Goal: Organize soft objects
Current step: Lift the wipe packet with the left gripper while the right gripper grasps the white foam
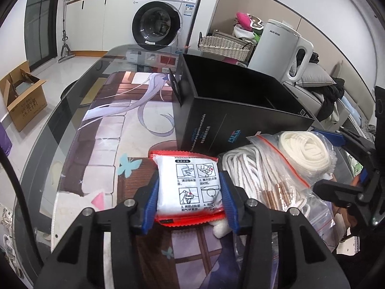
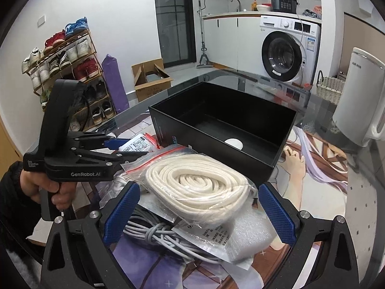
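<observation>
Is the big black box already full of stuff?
No, the black box is nearly empty, with just a small white round thing on its floor.

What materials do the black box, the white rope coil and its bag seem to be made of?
Black box: likely matte cardboard, judging by its thin straight walls and printed side.
White rope coil: probably braided cotton, given its woven, dull surface.
Bag: clear glossy plastic film with a red zip strip; it wrinkles and shines.
</observation>
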`<state>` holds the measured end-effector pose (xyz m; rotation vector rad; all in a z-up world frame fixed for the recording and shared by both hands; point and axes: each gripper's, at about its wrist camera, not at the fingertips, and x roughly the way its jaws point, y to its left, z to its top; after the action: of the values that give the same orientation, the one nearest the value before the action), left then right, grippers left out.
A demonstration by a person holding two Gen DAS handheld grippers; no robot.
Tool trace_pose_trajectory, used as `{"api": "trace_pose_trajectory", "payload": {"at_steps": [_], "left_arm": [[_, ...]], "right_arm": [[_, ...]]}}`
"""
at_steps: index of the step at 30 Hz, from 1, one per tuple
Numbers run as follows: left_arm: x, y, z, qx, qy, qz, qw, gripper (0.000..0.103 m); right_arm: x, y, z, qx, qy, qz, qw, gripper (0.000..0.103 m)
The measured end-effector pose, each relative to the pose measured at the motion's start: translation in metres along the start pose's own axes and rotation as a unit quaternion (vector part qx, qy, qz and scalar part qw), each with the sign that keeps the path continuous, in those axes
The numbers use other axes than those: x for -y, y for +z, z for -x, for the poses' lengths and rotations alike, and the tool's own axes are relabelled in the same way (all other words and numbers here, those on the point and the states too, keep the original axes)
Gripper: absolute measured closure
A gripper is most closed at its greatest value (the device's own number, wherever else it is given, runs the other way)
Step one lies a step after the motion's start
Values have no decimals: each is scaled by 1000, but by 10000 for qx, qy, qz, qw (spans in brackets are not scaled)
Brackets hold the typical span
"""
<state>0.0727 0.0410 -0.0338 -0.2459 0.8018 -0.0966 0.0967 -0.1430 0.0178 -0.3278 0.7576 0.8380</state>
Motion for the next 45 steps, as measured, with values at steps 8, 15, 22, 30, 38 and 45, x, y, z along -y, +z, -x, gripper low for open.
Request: {"api": "trace_pose_trajectory", "payload": {"at_steps": [8,15,22,30,38,45], "left_arm": [[3,3,9,137,-101,-34,9998,59],[9,4,12,178,-165,-154,9996,60],[5,3,13,156,-165,-88,9997,61],[4,1,14,138,-181,-58,9997,61],[5,0,16,157,-168,-59,9997,61],[6,0,20,204,-161,-58,9996,61]], "right_arm": [[3,0,4,148,316,-73,9994,8],[3,0,2,66,668,26,9977,8],[4,3,-7,-69,643,387,9972,8],[11,10,-20,-147,942,407,9946,7],[3,3,-7,62,911,546,9943,42],[-8,-7,13,157,848,664,9941,59]]}}
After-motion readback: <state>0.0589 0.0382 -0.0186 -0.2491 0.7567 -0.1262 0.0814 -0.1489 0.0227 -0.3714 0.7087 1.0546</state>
